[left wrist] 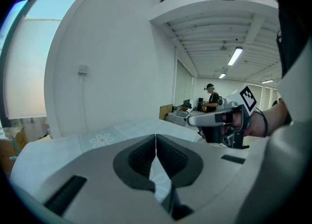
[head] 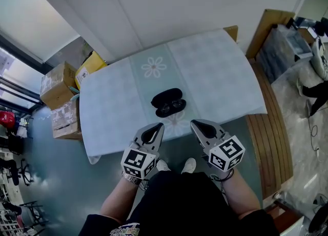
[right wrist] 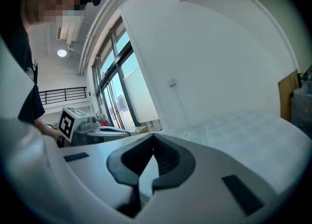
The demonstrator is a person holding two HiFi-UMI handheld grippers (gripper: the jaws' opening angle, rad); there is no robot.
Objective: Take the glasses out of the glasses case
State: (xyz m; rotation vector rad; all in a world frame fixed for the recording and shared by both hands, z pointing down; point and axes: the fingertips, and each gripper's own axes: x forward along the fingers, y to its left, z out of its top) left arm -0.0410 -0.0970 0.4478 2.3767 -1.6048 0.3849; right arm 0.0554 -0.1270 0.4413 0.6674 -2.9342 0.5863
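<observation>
We hold both grippers low over the near edge of the bench (head: 215,76), in front of our body, and neither one touches anything. The left gripper (head: 160,125) has its jaws pressed together at the tips with nothing between them; its own view shows only a thin gap lower down. The right gripper (head: 193,123) is the same, jaws together and empty.

The glasses case (head: 168,101) lies in the middle of the bench, a little beyond both grippers and about between them, so either one could reach it. It looks open, with the lid half on the far side. In the near half are two dark shiny ovals, probably the glasses (head: 171,107), though they are too small to be sure.

We judge that the task is at its start. Both gripper views are tilted up toward the walls and do not show the case, so the grippers must come down, and the jaws must open, before any grasp.
</observation>
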